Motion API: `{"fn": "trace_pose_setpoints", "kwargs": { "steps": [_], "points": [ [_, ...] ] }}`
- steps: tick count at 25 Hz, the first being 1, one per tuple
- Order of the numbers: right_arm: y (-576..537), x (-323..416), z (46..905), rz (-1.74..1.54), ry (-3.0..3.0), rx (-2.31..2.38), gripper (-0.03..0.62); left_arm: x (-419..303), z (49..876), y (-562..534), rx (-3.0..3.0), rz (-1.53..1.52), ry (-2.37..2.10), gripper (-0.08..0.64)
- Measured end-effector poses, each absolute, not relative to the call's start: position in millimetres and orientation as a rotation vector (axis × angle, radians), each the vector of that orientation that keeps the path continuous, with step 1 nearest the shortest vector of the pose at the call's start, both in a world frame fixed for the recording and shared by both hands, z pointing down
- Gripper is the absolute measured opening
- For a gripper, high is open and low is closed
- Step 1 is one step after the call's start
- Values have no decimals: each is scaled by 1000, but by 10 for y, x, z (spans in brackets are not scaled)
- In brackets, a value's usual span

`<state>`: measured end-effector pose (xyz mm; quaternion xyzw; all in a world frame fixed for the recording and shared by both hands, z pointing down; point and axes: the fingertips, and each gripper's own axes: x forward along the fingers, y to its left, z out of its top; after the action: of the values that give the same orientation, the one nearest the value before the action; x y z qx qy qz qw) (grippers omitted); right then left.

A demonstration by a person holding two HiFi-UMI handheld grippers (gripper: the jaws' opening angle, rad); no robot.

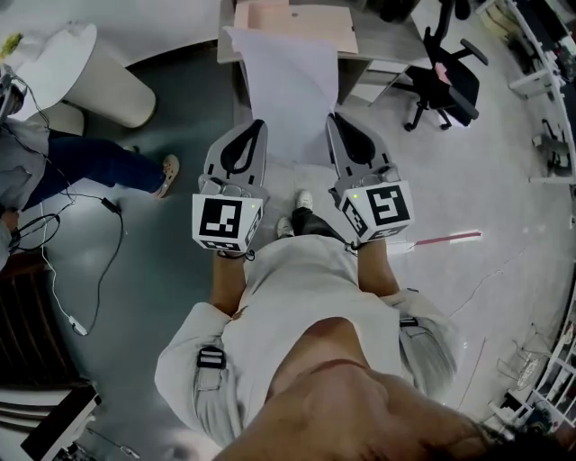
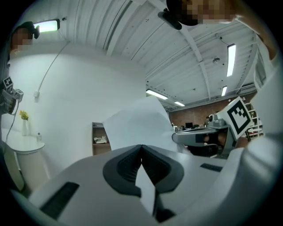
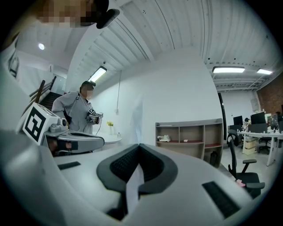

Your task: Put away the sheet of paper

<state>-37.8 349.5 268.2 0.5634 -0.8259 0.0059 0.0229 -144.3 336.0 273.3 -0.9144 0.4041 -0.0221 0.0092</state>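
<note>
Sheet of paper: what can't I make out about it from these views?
- Head view: underside of the sheet of paper hidden by the sheet itself; shelf unit cut off by the top edge.
- Right gripper view: sheet edge-on, faint against the white wall.
- Left gripper view: its lower part hidden behind the left gripper.

Lighting is bright and even, sourced from ceiling strip lamps (image 2: 231, 59). Below the lamps, the left gripper (image 2: 141, 148) renders soft. Edges show fisheye bending and vignette.
</note>
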Motion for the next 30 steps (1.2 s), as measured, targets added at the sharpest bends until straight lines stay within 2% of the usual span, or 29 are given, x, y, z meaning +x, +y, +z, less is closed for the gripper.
{"fn": "trace_pose_setpoints", "kwargs": {
  "steps": [30],
  "points": [
    [2238,472,2592,24,-2729,1608,20,-664,2637,2222,-2737,-153,1434,17]
  ]
}}
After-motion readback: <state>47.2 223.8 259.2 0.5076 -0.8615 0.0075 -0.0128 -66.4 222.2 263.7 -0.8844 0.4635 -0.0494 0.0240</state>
